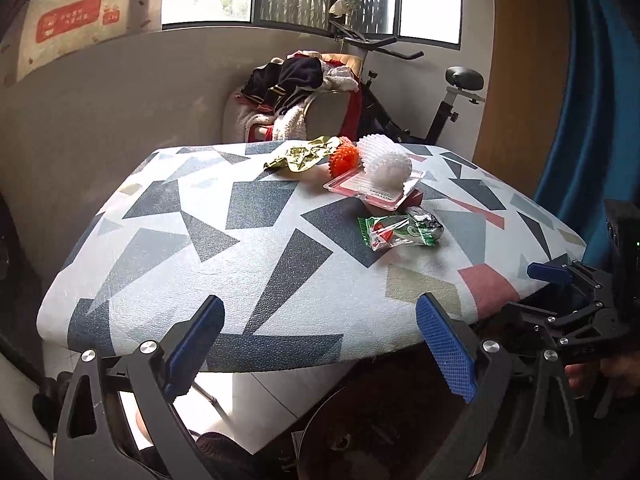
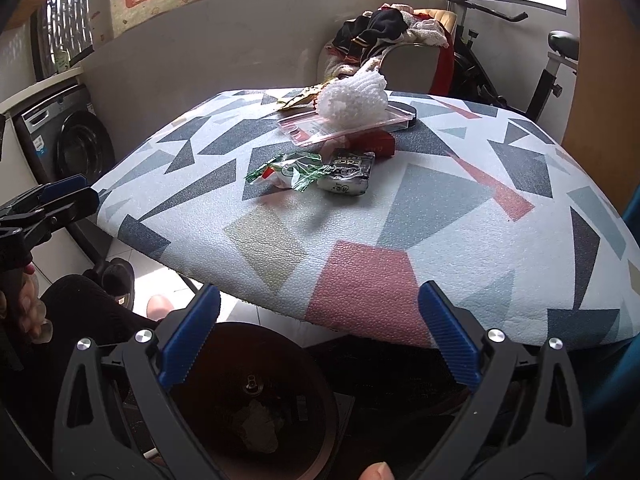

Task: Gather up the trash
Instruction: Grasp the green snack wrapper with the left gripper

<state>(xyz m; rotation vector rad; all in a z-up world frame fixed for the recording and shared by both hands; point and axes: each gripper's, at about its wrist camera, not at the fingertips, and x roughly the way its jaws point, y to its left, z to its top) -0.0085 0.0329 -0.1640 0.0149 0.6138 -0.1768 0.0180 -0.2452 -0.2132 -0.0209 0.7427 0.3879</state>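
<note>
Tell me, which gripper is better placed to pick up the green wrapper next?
Probably the right gripper: it is open and empty, and the green wrapper lies almost straight ahead. From the left gripper, also open, the wrapper sits off to the side.

Hidden and cut-off bits
Bin (image 2: 256, 400) contents dim, unreadable; gold wrapper (image 2: 298, 100) mostly behind white foam net (image 2: 352, 98); red box (image 2: 372, 144) part-covered by clear tray (image 2: 340, 126).

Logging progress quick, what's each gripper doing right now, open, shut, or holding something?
Left gripper: open, holding nothing.
Right gripper: open, holding nothing.
</note>
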